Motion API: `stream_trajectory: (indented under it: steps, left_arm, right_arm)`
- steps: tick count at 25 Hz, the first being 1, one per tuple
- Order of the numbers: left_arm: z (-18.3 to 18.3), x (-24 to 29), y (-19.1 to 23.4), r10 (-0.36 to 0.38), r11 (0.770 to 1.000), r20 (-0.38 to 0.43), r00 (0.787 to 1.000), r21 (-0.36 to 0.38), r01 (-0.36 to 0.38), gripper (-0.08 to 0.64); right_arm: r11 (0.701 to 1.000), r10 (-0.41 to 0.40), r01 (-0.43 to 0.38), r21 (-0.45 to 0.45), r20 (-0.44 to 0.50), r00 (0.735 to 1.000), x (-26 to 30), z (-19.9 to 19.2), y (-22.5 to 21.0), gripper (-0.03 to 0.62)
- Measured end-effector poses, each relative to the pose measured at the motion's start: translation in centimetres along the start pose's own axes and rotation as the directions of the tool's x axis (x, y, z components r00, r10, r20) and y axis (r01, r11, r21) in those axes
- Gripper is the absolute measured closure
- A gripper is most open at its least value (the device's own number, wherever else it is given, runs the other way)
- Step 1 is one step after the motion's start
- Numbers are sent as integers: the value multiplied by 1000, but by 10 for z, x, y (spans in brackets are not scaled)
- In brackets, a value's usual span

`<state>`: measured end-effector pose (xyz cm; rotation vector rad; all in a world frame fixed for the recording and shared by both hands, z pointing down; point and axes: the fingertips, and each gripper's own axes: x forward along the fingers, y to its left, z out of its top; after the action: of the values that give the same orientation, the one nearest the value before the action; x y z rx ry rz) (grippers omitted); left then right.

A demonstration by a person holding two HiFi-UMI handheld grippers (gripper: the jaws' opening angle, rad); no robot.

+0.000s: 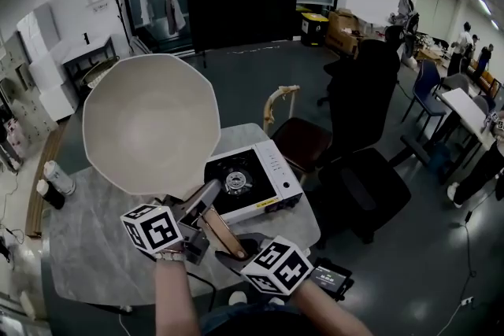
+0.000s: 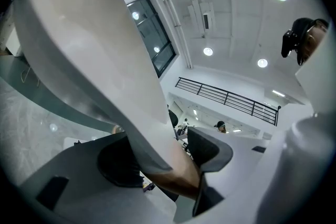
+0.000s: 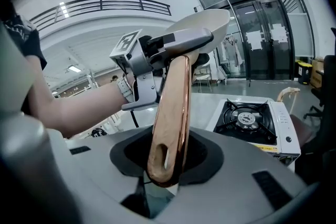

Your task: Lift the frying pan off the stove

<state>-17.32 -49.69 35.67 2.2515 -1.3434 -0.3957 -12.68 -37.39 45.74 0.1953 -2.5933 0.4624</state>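
Note:
The cream frying pan [image 1: 150,118] is up in the air, tipped on edge above the table's left part and clear of the portable gas stove [image 1: 253,179]. My left gripper [image 1: 206,210] is shut on the metal neck of the pan's handle [image 2: 173,176], just below the bowl [image 2: 79,44]. The handle's wooden end [image 3: 170,118] hangs down between the jaws of my right gripper [image 3: 165,157], and dark room shows on both sides of it. The stove's burner [image 3: 249,120] is bare.
The stove stands near the right edge of the round marble table [image 1: 94,248]. A bottle [image 1: 59,177] and a dark cup [image 1: 51,194] stand at the table's far left. A brown chair [image 1: 299,142] and a black office chair [image 1: 358,130] stand just past the stove.

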Motion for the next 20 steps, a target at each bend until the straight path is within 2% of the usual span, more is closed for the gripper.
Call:
stream_trajectory:
  steps: [20]
  left_arm:
    - [6,-4,-7,-2,999,-16,1000,39,3,290]
  right_arm:
    - [1000,12,-12,9,4,1000,3,3,6,469]
